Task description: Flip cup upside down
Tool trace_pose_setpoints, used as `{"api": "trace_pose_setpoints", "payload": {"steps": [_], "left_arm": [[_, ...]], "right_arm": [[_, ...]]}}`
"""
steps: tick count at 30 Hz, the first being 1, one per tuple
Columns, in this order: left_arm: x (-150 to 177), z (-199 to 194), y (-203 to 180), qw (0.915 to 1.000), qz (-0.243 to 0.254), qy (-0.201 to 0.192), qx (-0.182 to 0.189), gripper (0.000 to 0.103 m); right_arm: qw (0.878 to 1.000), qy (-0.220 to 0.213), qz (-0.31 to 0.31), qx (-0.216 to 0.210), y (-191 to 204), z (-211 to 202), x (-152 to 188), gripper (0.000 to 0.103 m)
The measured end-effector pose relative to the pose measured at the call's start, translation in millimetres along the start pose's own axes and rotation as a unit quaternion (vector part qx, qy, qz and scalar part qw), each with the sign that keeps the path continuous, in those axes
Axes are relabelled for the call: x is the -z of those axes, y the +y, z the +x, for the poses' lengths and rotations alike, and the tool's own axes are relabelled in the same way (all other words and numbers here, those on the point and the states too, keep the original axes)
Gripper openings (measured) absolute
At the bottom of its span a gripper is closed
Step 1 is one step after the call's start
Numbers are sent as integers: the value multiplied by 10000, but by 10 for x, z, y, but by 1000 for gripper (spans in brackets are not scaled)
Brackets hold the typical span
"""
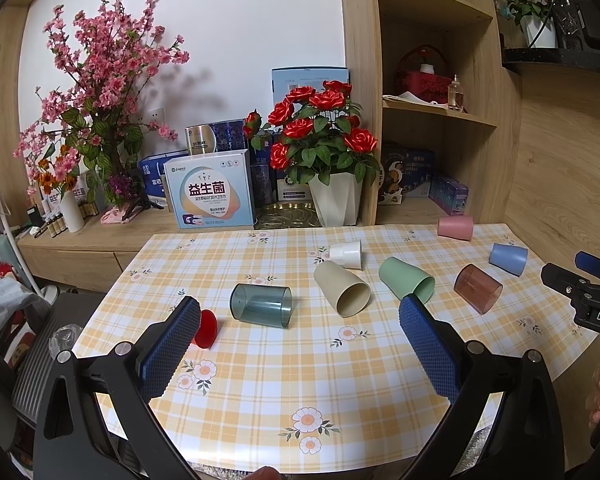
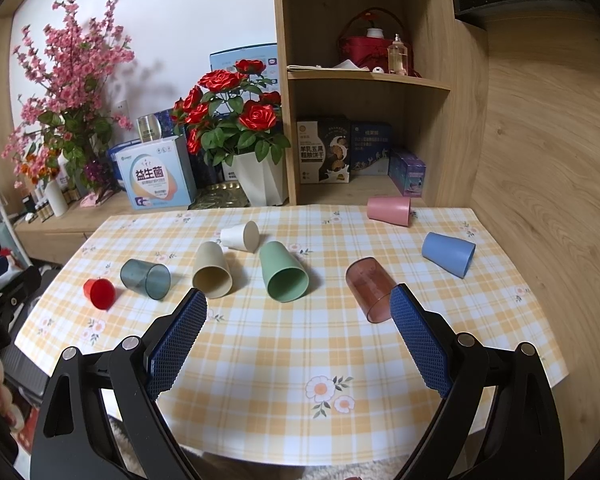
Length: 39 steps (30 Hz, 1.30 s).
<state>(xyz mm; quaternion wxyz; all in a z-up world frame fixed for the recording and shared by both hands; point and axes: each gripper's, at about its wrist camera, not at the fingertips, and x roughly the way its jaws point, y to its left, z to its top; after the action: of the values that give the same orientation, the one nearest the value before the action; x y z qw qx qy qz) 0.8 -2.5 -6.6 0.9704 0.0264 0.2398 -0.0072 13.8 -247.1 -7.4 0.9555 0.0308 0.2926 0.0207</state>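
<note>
Several cups lie on their sides on the checked tablecloth [image 1: 284,392]: a small red cup [image 1: 207,329] [image 2: 99,293], a clear teal cup [image 1: 261,305] [image 2: 146,279], a beige cup [image 1: 342,289] [image 2: 211,270], a white cup [image 1: 346,255] [image 2: 241,236], a green cup [image 1: 406,279] [image 2: 283,277], a clear brown cup [image 1: 477,288] [image 2: 370,290], a blue cup [image 1: 508,259] [image 2: 448,253] and a pink cup [image 1: 455,227] [image 2: 389,209]. My left gripper [image 1: 300,316] is open and empty above the near table. My right gripper [image 2: 298,308] is open and empty too; it also shows at the left wrist view's right edge [image 1: 580,284].
Behind the table stands a low wooden counter [image 1: 100,236] with a white pot of red roses [image 1: 336,200], a pink blossom plant [image 1: 100,92] and boxes [image 1: 210,192]. A wooden shelf unit [image 2: 364,80] rises at the back right. A wood wall [image 2: 540,200] bounds the right side.
</note>
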Motion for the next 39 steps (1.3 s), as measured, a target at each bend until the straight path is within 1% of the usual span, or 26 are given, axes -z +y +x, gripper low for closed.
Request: {"api": "trace_pose_setpoints", "payload": {"steps": [33, 39], "left_arm": [[-10, 0, 7, 10000, -7, 14, 2, 97], [127, 41, 3, 10000, -28, 57, 0, 97]], "right_arm": [[10000, 22, 14, 3, -31, 3, 32, 90], [10000, 59, 37, 8, -56, 34, 81, 90]]}}
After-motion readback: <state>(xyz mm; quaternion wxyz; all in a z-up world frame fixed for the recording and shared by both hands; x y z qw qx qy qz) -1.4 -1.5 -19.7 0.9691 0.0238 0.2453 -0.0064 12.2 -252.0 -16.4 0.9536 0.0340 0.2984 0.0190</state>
